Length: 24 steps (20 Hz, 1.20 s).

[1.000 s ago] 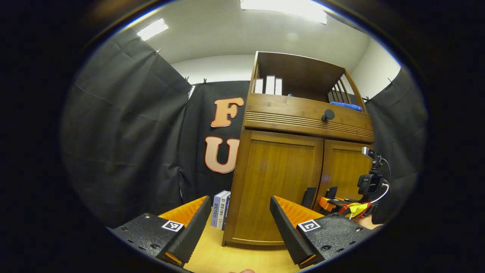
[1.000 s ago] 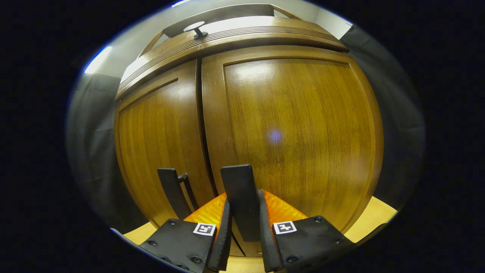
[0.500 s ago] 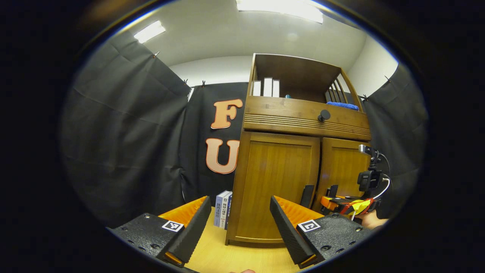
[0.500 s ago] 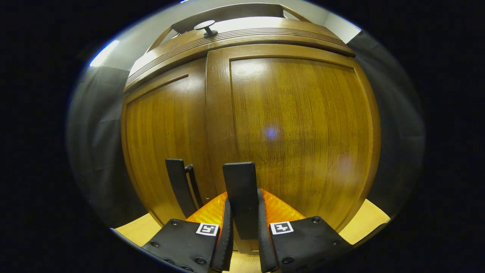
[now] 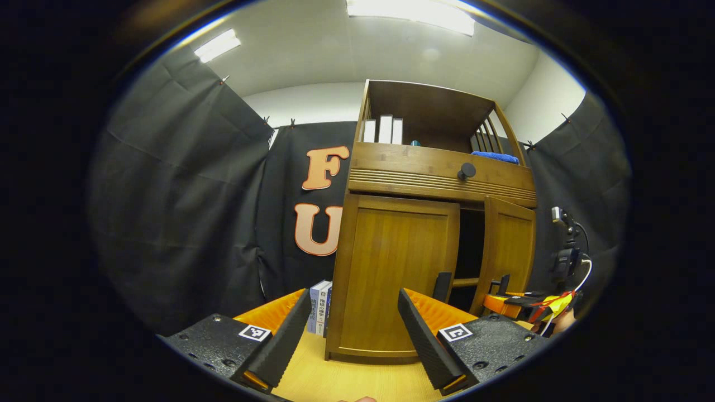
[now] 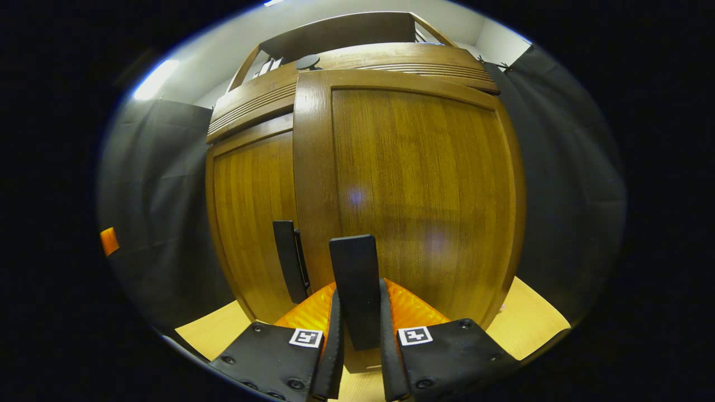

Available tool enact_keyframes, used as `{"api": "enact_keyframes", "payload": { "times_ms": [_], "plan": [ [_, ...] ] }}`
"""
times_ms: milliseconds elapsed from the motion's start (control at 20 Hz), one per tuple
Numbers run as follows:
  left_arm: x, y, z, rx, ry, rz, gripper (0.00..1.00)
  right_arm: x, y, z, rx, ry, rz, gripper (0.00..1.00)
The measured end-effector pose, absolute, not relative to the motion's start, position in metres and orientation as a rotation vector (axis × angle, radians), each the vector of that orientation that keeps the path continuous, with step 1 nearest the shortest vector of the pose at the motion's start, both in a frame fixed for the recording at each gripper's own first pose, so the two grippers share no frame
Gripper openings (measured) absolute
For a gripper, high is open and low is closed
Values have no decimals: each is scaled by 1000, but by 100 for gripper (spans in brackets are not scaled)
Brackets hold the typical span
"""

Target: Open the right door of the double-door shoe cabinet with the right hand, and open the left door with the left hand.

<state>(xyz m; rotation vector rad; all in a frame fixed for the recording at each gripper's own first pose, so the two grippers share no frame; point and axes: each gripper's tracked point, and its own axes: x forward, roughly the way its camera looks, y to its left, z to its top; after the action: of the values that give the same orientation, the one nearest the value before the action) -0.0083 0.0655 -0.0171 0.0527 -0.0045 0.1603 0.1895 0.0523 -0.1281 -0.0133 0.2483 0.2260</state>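
Right gripper [image 6: 357, 357] pinches the right door's handle [image 6: 353, 279], door ajar; left gripper [image 5: 352, 329] spread, left door [image 5: 391, 273] unopened.

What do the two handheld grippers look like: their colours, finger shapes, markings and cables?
The left gripper has two wedge-shaped fingers with black ribbed pads and ribbed orange backs. Its black textured bases carry screws and small square black-and-white marker tags. The right gripper looks the same; in the left gripper view a black camera mount, a white cable and red-yellow tape sit on it.
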Motion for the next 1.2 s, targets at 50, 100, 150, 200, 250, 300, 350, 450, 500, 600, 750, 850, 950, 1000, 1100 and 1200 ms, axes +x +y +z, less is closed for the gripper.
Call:
{"api": "enact_keyframes", "payload": {
  "times_ms": [50,100,150,200,250,300,350,450,500,600,750,850,950,1000,1100,1200],
  "plan": [
    [-8,65,-18,53,-4,156,97,183,47,-127,-13,250,225,31],
    [-8,64,-18,53,-5,154,94,176,44,-125,-14,251,225,31],
    [-7,63,-17,53,-7,148,94,170,39,-123,-13,251,226,31],
    [-6,62,-17,54,-10,143,91,163,36,-122,-12,252,228,36],
    [-5,61,-17,58,-12,140,91,158,31,-121,-12,253,229,36],
    [-5,60,-16,61,-14,136,94,152,26,-119,-12,254,228,36],
    [-4,58,-16,61,-15,131,91,150,24,-117,-13,254,226,36],
    [-1,54,-18,54,-14,119,92,140,13,-114,-14,250,217,36],
    [-1,52,-20,48,-10,112,94,136,9,-114,-13,248,212,36],
    [0,47,-23,30,-6,94,94,128,1,-110,-12,252,200,31],
    [3,39,-26,15,-6,68,92,117,-13,-106,-20,256,179,40],
    [5,37,-26,22,-7,59,91,110,-24,-104,-26,259,165,39],
    [10,37,-26,24,-3,55,92,103,-35,-107,-40,274,150,31],
    [11,37,-28,21,1,54,94,99,-40,-108,-49,279,142,33],
    [13,36,-33,17,15,51,92,92,-50,-110,-69,285,124,36],
    [13,34,-35,18,22,48,94,88,-60,-109,-79,283,100,39]
  ]
}}
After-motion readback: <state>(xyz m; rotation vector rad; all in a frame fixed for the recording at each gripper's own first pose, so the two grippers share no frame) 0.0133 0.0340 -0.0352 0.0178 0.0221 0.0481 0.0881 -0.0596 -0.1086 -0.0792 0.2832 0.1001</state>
